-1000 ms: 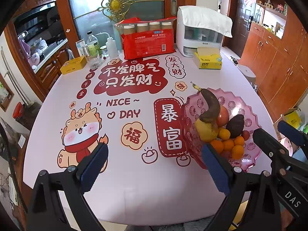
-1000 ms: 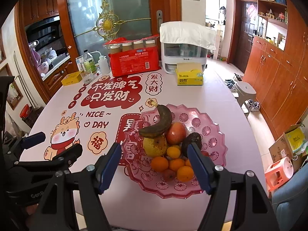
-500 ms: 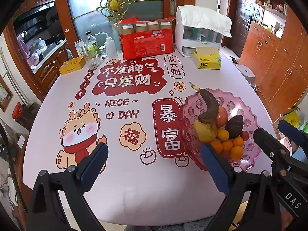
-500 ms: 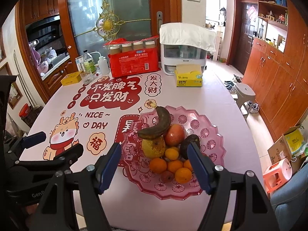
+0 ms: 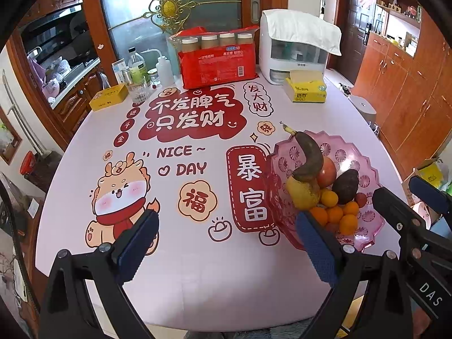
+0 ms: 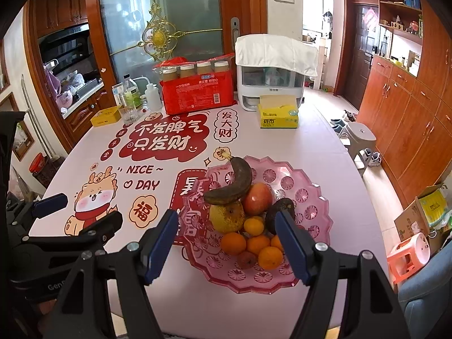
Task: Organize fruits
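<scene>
We held both grippers, left and right, spread wide and empty above the pink printed tablecloth, fruit piled in the scalloped pink plastic bowl near wooden cabinets.

Wooden cabinets, frosted glass door, dark entry door, daylight

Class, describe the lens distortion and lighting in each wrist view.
Left wrist view: fisheye bends the table edge, dark corner vignette, fruit plate sharp. Right wrist view: same curvature, bright window glare at top, plate and banana evenly lit.
</scene>
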Available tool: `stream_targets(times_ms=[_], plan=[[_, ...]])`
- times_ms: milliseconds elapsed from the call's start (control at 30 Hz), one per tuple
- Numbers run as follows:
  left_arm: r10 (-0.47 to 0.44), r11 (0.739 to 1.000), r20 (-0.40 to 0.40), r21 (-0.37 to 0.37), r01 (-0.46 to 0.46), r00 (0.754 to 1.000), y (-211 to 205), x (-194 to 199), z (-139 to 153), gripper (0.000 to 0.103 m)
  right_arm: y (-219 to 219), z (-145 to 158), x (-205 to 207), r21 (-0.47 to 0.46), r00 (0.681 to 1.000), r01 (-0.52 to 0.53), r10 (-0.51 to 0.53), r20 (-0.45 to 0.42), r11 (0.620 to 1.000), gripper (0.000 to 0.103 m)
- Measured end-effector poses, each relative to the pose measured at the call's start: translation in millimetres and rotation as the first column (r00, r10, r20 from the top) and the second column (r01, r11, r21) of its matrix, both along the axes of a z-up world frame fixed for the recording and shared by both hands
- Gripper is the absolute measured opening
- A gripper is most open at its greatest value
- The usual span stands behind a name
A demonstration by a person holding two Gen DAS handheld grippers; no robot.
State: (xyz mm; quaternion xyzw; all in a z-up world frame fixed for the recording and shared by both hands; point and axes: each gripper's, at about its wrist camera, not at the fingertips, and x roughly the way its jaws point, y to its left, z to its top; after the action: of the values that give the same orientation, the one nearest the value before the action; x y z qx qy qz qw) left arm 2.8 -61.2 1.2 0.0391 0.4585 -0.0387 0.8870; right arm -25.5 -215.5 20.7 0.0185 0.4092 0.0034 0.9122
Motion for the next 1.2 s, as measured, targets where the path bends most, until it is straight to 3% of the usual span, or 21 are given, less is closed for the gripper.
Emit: stream_targets(times_ms=[1200], plan=[[0.022, 1.000, 0.011, 0.003, -0.022, 1.000, 3.6, -8.9, 4.2, 0.097, 2.6, 6.7, -4.3, 0.009, 1.000, -0.024, 0.024, 0.013, 1.000, 0.072]])
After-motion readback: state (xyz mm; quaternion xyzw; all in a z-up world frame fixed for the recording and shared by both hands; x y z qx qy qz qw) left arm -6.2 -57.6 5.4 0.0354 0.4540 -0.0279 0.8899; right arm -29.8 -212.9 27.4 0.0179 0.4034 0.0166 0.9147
